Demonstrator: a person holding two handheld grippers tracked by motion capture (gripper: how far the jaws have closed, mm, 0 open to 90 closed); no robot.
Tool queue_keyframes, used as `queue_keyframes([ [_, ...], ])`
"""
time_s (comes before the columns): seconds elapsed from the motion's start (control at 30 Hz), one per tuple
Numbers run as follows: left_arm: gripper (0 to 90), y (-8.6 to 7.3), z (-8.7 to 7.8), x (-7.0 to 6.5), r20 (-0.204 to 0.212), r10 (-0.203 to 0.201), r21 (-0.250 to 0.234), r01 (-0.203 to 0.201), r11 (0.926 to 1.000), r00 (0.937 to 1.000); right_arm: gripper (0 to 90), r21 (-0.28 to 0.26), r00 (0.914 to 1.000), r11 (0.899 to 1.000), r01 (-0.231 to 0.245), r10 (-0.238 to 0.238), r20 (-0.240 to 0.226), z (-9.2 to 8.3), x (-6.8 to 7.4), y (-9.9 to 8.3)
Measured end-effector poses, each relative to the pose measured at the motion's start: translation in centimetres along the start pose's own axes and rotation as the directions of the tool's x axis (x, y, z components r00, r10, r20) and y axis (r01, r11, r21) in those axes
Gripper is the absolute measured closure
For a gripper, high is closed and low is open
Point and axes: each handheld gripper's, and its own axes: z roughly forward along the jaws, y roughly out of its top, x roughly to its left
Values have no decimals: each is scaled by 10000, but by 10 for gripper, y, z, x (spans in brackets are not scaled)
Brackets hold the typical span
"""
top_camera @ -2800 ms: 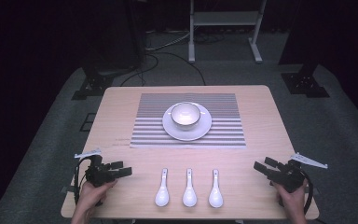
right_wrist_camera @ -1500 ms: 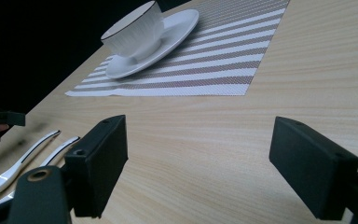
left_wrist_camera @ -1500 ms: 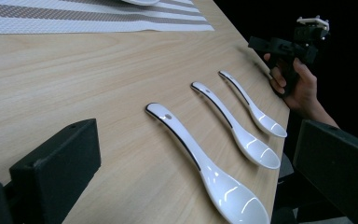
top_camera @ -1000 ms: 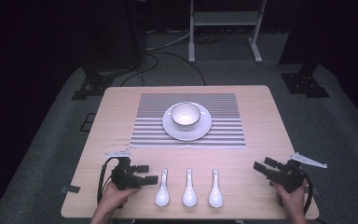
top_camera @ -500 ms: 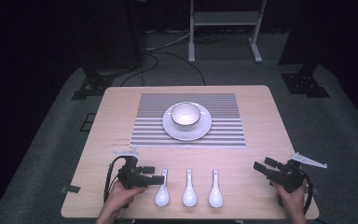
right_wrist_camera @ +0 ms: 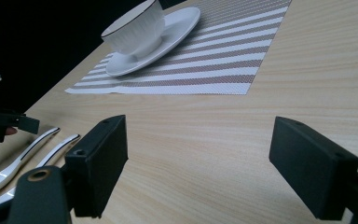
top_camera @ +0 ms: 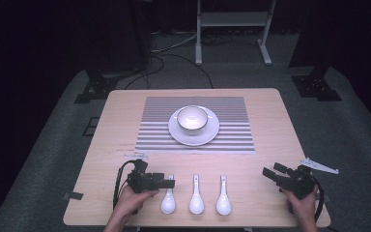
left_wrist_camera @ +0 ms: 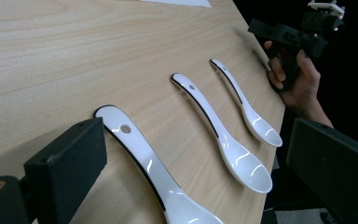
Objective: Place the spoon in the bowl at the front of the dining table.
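Along the near edge of the table point(top_camera: 270, 125), three white spoons lie in a row, handles pointing far and bowls near. The left gripper point(top_camera: 166, 183), held in the person's left hand point(top_camera: 130, 203), is at the handle of the leftmost spoon point(top_camera: 168, 198). In the left gripper view that spoon's handle point(left_wrist_camera: 135, 144) runs between the two black jaws, which stand wide apart with no pad pressing on it; they have just been closing a little. The middle spoon point(top_camera: 196, 195) lies just right of it and the rightmost spoon point(top_camera: 223, 195) just beyond that, each apart from its neighbour.

At the near right corner, well apart from the spoons, the right gripper point(top_camera: 270, 174) rests in the person's right hand point(top_camera: 302, 205). In the right gripper view its jaws are spread wide over bare wood, holding nothing.

Farther off, in the middle of the table, a striped placemat point(top_camera: 232, 130) lies flat. On it sits a white saucer point(top_camera: 210, 133), and a white cup point(top_camera: 192, 118) stands upright on the saucer.
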Motion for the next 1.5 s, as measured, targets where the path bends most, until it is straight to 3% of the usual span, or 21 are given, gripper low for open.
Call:
queue_keyframes([
  [0.27,116,2,2,1,-387,-236,40,237,9997,9990,183,14,10000,10000,17,-17,-23,0,0,0],
  [0.6,126,0,5,4,-632,-585,149,595,9981,9963,184,27,10000,10000,80,-80,-6,0,1,0],
  [1.13,228,0,10,2,-876,-407,312,436,9986,9953,184,30,9999,9999,141,-141,9,0,1,0],
  [1.3,364,-1,11,0,-1223,-4,370,50,9993,9925,184,30,9999,9999,152,-152,13,0,2,0],
  [1.33,364,-2,12,0,-1282,246,445,-191,9988,9914,184,36,9999,9999,159,-159,15,0,2,0],
  [1.37,450,-3,13,-2,-1464,715,504,-648,9966,9866,184,43,9999,9998,171,-171,18,1,2,0],
  [1.43,487,-4,15,-2,-1474,817,494,-751,9959,9857,184,47,9998,9998,172,-172,19,1,2,0],
  [1.5,527,-2,18,-6,-1825,1280,712,-1167,9906,9748,184,52,9998,9998,182,-182,22,1,2,0],
])
